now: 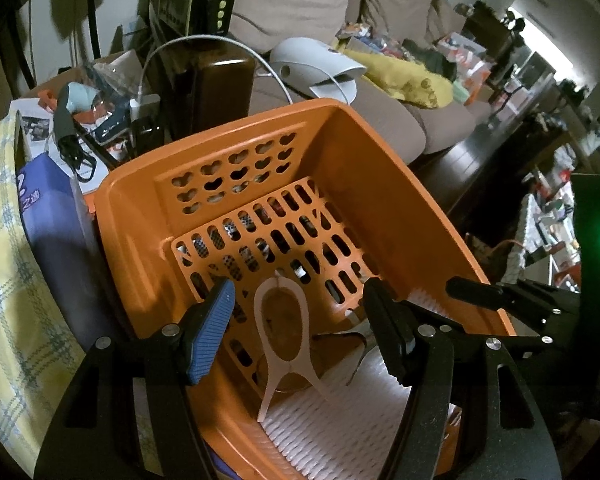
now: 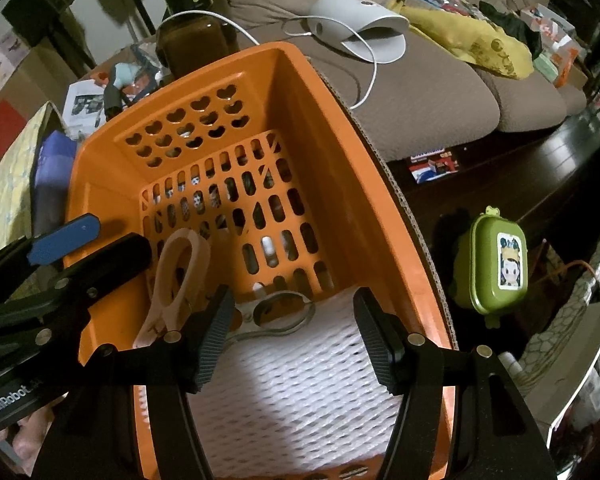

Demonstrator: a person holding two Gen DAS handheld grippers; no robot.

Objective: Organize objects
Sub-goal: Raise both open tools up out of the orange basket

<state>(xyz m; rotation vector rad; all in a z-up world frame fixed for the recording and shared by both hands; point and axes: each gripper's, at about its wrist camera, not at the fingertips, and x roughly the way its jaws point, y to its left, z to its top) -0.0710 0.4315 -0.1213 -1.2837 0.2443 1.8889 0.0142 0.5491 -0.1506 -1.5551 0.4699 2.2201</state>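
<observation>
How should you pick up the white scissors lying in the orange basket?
Probably from straight above, pinching across the long oval handle loop. The white scissors lie flat on the floor of the orange basket, near the white foam mesh, and the tall walls block a sideways reach. The left gripper already hangs open over them.

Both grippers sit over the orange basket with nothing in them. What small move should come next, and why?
Probably lift the right gripper out of the orange basket toward the green case beside it: both grippers' jaws stand open and empty, and that case still sits outside.
</observation>
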